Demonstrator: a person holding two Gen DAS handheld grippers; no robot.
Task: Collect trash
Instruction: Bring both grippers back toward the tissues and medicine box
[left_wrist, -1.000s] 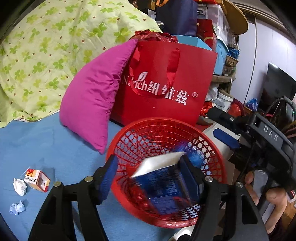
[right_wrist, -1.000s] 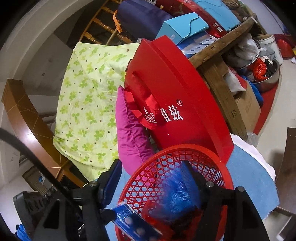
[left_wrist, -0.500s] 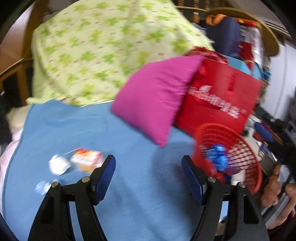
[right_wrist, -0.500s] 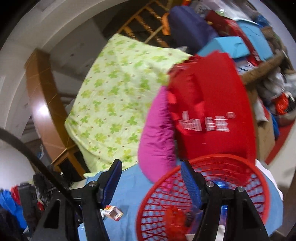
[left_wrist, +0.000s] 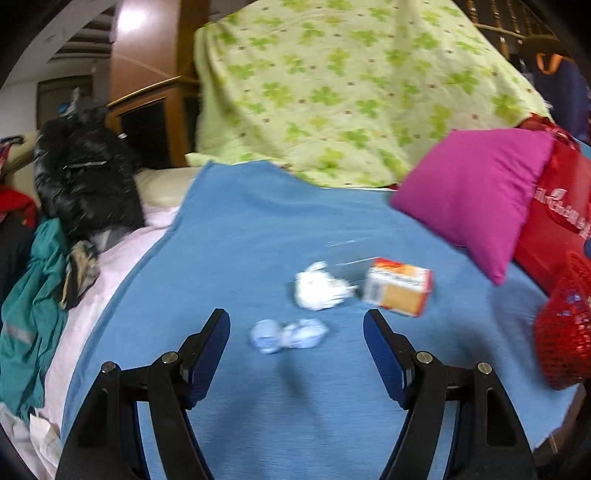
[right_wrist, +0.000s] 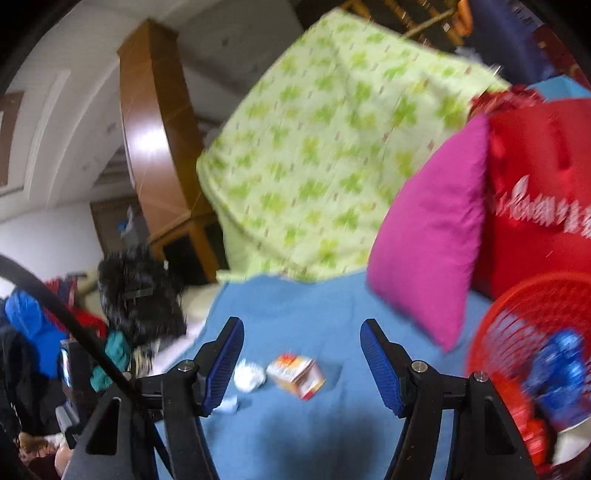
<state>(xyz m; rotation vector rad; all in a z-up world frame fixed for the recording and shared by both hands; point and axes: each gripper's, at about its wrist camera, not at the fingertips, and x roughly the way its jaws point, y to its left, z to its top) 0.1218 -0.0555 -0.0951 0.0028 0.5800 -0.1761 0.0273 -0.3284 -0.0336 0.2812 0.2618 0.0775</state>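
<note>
Left gripper (left_wrist: 296, 325) (fingers spread) hovers over a bluish paper wad (left_wrist: 288, 335).

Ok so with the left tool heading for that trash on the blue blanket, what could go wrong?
The left tool is open over soft blue blanket, so closing on the pale blue wad may pinch fabric too. The white wad lies very close to the orange carton, so grabbing one could knock the other aside.
</note>
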